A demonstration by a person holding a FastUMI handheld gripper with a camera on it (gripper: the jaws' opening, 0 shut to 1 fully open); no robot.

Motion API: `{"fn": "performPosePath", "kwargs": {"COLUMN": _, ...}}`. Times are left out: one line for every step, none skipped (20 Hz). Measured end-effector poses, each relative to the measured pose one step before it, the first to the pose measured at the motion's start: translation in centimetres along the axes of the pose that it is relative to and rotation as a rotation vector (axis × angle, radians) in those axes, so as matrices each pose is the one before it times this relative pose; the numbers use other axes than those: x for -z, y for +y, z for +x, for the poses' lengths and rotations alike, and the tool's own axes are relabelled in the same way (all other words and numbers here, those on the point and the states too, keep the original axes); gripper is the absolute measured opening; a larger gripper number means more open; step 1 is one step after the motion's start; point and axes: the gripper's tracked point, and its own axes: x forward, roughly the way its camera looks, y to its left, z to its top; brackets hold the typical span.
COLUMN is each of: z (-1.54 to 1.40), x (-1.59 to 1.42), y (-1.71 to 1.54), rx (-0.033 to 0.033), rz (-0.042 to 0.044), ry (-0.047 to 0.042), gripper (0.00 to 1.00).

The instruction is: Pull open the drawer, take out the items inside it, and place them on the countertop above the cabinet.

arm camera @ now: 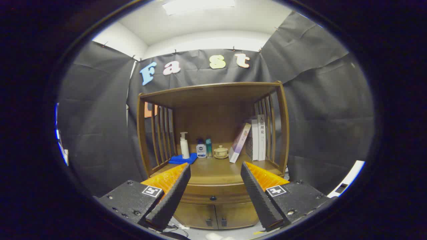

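The gripper [215,186] hangs wide open and empty before a wooden cabinet [213,133], its closed drawer [213,194] seen between the fingers at 12 o'clock. On the countertop [213,170] beyond stand a pump bottle [184,145], a small cup [221,152] and books [257,138].

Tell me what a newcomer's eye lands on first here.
The two black fingers with orange backs, spread wide, gripping nothing. Beyond them stands a brown wooden cabinet; its drawer sits closed, small knob between the fingers. On the countertop: a white pump bottle and leaning books.
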Motion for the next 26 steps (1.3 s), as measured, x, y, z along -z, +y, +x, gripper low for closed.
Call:
{"fn": "performPosePath", "kwargs": {"z": -0.188, "x": 0.028, "y": -0.033, "rx": 0.00356, "rz": -0.01493, "ry": -0.00365, "gripper": 0.98}}
{"fn": "performPosePath", "kwargs": {"z": -0.134, "x": -0.215, "y": 0.140, "rx": -0.00408, "rz": -0.01138, "ry": -0.00731, "gripper": 0.98}}
{"fn": "performPosePath", "kwargs": {"z": -0.232, "x": -0.159, "y": 0.046, "rx": 0.00162, "rz": -0.00356, "ry": -0.00435, "gripper": 0.98}}
{"fn": "performPosePath", "kwargs": {"z": -0.197, "x": -0.430, "y": -0.126, "rx": 0.00324, "rz": -0.00419, "ry": -0.00790, "gripper": 0.98}}
{"fn": "performPosePath", "kwargs": {"z": -0.295, "x": -0.079, "y": -0.013, "rx": 0.00016, "rz": -0.00535, "ry": -0.00585, "gripper": 0.98}}
{"fn": "performPosePath", "kwargs": {"z": -0.200, "x": -0.243, "y": -0.027, "rx": 0.00155, "rz": -0.00456, "ry": -0.00491, "gripper": 0.98}}
{"fn": "performPosePath", "kwargs": {"z": -0.191, "x": 0.003, "y": 0.003, "rx": 0.00060, "rz": -0.00210, "ry": -0.00234, "gripper": 0.98}}
{"fn": "performPosePath", "kwargs": {"z": -0.153, "x": -0.151, "y": -0.054, "rx": 0.00261, "rz": 0.00270, "ry": -0.00148, "gripper": 0.98}}
{"fn": "performPosePath", "kwargs": {"z": -0.116, "x": 0.024, "y": -0.089, "rx": 0.00260, "rz": 0.00415, "ry": -0.00020, "gripper": 0.98}}
{"fn": "performPosePath", "kwargs": {"z": -0.083, "x": -0.098, "y": -0.051, "rx": 0.00178, "rz": 0.00123, "ry": 0.00100, "gripper": 0.98}}
{"fn": "performPosePath", "kwargs": {"z": -0.004, "x": 0.167, "y": -0.025, "rx": 0.00514, "rz": 0.00002, "ry": 0.00282, "gripper": 0.98}}
{"fn": "performPosePath", "kwargs": {"z": 0.037, "x": 0.004, "y": 0.029, "rx": 0.00368, "rz": -0.00205, "ry": 0.00086, "gripper": 0.98}}
{"fn": "performPosePath", "kwargs": {"z": -0.040, "x": -0.097, "y": 0.057, "rx": 0.00124, "rz": -0.00101, "ry": 0.00080, "gripper": 0.98}}
{"fn": "performPosePath", "kwargs": {"z": -0.033, "x": -0.126, "y": 0.095, "rx": 0.00024, "rz": 0.00074, "ry": -0.00069, "gripper": 0.98}}
{"fn": "performPosePath", "kwargs": {"z": 0.003, "x": 0.003, "y": -0.036, "rx": 0.00114, "rz": 0.00094, "ry": -0.00273, "gripper": 0.98}}
{"fn": "performPosePath", "kwargs": {"z": -0.007, "x": -0.140, "y": -0.055, "rx": 0.00246, "rz": 0.00078, "ry": -0.00321, "gripper": 0.99}}
{"fn": "performPosePath", "kwargs": {"z": 0.082, "x": 0.138, "y": -0.096, "rx": 0.00314, "rz": -0.00021, "ry": -0.00057, "gripper": 0.98}}
{"fn": "performPosePath", "kwargs": {"z": 0.066, "x": 0.027, "y": 0.047, "rx": 0.00155, "rz": -0.00032, "ry": 0.00016, "gripper": 0.98}}
{"fn": "performPosePath", "kwargs": {"z": 0.203, "x": 0.251, "y": 0.078, "rx": 0.00107, "rz": -0.00281, "ry": 0.00242, "gripper": 0.98}}
{"fn": "performPosePath", "kwargs": {"z": 0.148, "x": 0.103, "y": 0.014, "rx": 0.00095, "rz": -0.00158, "ry": 0.00324, "gripper": 0.98}}
{"fn": "performPosePath", "kwargs": {"z": 0.313, "x": 0.250, "y": 0.047, "rx": 0.00153, "rz": 0.00023, "ry": -0.00143, "gripper": 0.98}}
{"fn": "performPosePath", "kwargs": {"z": 0.343, "x": 0.383, "y": -0.029, "rx": 0.00449, "rz": 0.00051, "ry": 0.00142, "gripper": 0.98}}
{"fn": "performPosePath", "kwargs": {"z": 0.671, "x": 0.588, "y": 0.019, "rx": 0.00019, "rz": 0.00000, "ry": 0.00255, "gripper": 0.98}}
{"fn": "performPosePath", "kwargs": {"z": 0.527, "x": 0.513, "y": 0.130, "rx": -0.00040, "rz": 0.00072, "ry": 0.00002, "gripper": 0.98}}
{"fn": "performPosePath", "kwargs": {"z": 0.405, "x": 1.028, "y": 0.008, "rx": -0.00291, "rz": 0.00162, "ry": 0.00625, "gripper": 0.98}}
{"fn": "performPosePath", "kwargs": {"z": 0.456, "x": 0.872, "y": 0.130, "rx": -0.00353, "rz": 0.00058, "ry": 0.00730, "gripper": 0.98}}
